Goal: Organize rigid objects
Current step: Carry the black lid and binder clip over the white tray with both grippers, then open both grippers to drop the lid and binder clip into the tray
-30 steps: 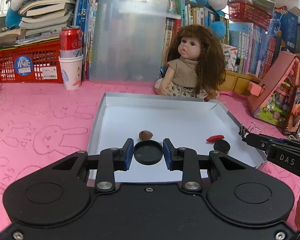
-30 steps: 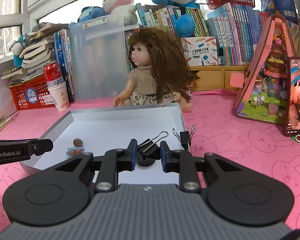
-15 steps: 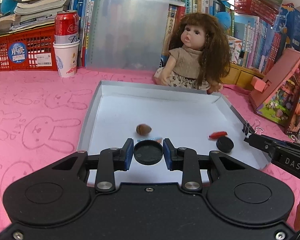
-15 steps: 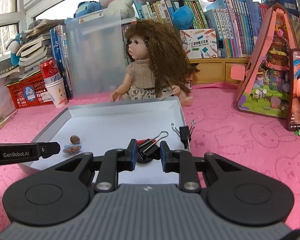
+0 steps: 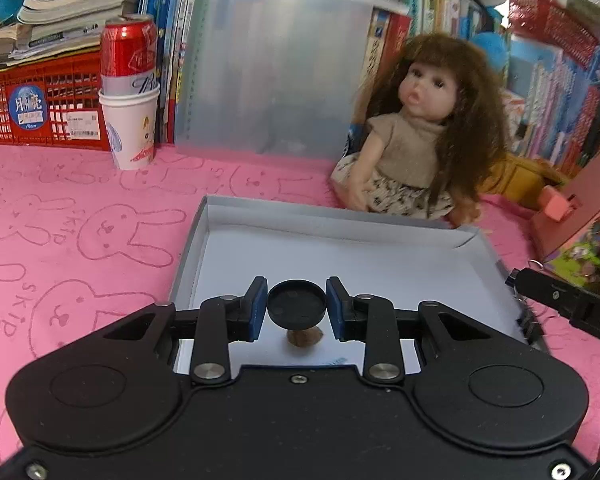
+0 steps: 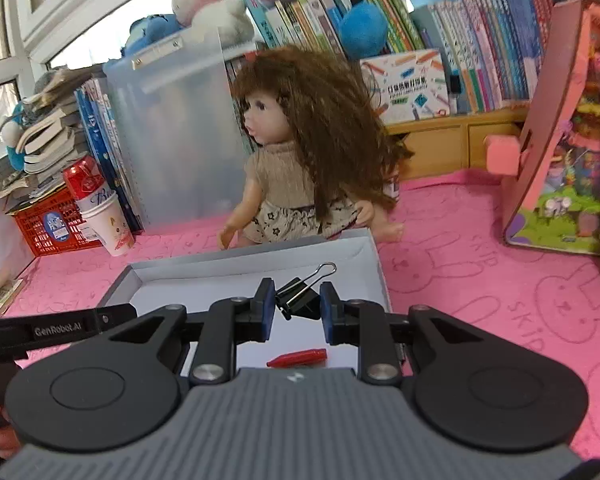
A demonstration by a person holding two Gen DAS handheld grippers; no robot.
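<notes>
Inside the shallow grey tray (image 5: 188, 256), under the left gripper (image 5: 297, 308), a brown nut (image 5: 304, 338) lies on the white floor; a red pointed cap (image 6: 298, 357) lies there too, under the right gripper (image 6: 297, 306). The left gripper's fingers are closed onto a round black lid (image 5: 297, 307), held above the tray floor with its flat face toward the camera. The right gripper pinches a black binder clip (image 6: 298, 298), also above the tray; its wire handle runs up and to the right, toward the doll (image 6: 300, 152). The doll sits just behind the tray's far wall. Left of the doll stand a frosted plastic box (image 5: 276, 64) and a red can in a paper cup (image 5: 129, 96).
</notes>
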